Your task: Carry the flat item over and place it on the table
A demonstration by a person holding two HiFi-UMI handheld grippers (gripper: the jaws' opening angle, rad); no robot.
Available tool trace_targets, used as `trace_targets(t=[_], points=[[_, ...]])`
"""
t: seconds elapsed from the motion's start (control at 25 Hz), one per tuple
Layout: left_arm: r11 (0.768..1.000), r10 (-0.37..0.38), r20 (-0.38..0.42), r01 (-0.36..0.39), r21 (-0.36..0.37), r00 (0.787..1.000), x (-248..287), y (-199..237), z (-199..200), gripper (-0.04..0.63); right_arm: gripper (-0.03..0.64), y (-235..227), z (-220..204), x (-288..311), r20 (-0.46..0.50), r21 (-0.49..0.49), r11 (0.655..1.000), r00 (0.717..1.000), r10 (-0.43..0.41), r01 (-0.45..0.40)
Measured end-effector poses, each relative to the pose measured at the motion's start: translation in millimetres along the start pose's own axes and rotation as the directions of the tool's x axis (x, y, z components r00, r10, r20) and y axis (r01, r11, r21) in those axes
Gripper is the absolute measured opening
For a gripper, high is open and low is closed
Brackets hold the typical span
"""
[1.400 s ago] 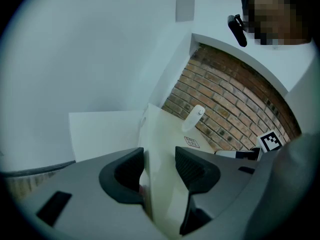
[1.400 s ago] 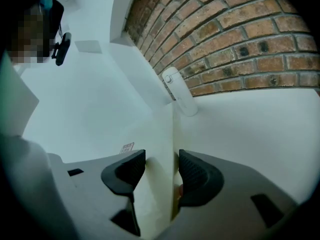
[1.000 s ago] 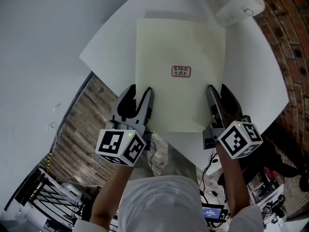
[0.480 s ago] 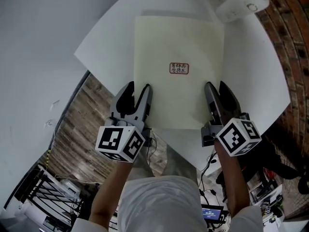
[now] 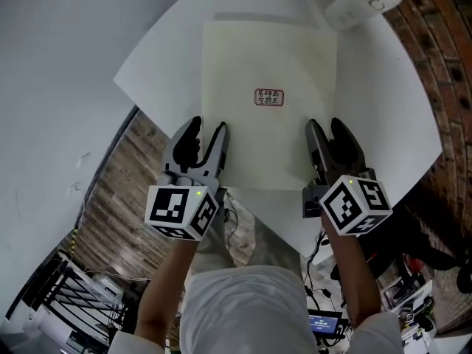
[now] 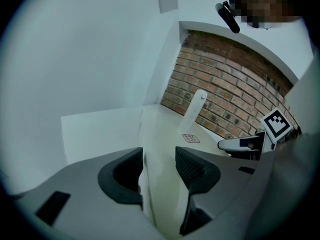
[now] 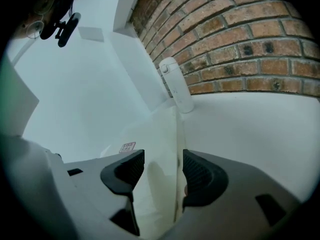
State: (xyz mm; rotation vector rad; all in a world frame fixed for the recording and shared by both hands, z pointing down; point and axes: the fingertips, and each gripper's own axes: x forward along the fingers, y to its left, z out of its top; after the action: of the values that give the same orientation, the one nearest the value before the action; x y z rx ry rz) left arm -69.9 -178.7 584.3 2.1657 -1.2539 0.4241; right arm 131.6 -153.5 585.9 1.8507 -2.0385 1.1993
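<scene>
Setting-down step: cream sheet (image 5: pixel 269 57) held over the white table (image 5: pixel 383 102), not yet released.

I have the left gripper (image 5: pixel 206 129) clenched on the sheet's near-left edge and the right gripper (image 5: pixel 325 125) clenched on its near-right edge; in both gripper views the edge runs up between the pads. The sheet is thin, pale and square, with a small red stamp (image 5: pixel 269 96) near its middle. It spreads across the table toward the white device (image 5: pixel 365 4) at the far right. I cannot tell whether it is fully down. Next I would lower the near edge flat, then open both claws together.
</scene>
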Motion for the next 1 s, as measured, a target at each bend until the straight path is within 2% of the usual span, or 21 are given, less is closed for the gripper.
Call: trace_targets(t=[0.24,0.4,1.0], points=[[1.0,0.0,0.01,0.0,0.0,1.0,-13.3,-9.0,5.7,0.207,0.238,8.5,12.3,-14.2,0.036,-0.003,1.0,0.999,0.012,-0.012],[0.999,-0.019,-0.011,0.019,0.04,1.0,-25.4,-23.2,7.7,0.207,0.238,18.8,18.1,-28.2,0.044,-0.023,0.999,0.999,0.027,-0.026],[0.997,-0.055,0.05,0.052,0.065,0.997,-82.4,-56.7,56.6,0.175,0.238,63.7,43.8,-79.8,0.059,-0.05,0.996,0.995,0.076,-0.073]])
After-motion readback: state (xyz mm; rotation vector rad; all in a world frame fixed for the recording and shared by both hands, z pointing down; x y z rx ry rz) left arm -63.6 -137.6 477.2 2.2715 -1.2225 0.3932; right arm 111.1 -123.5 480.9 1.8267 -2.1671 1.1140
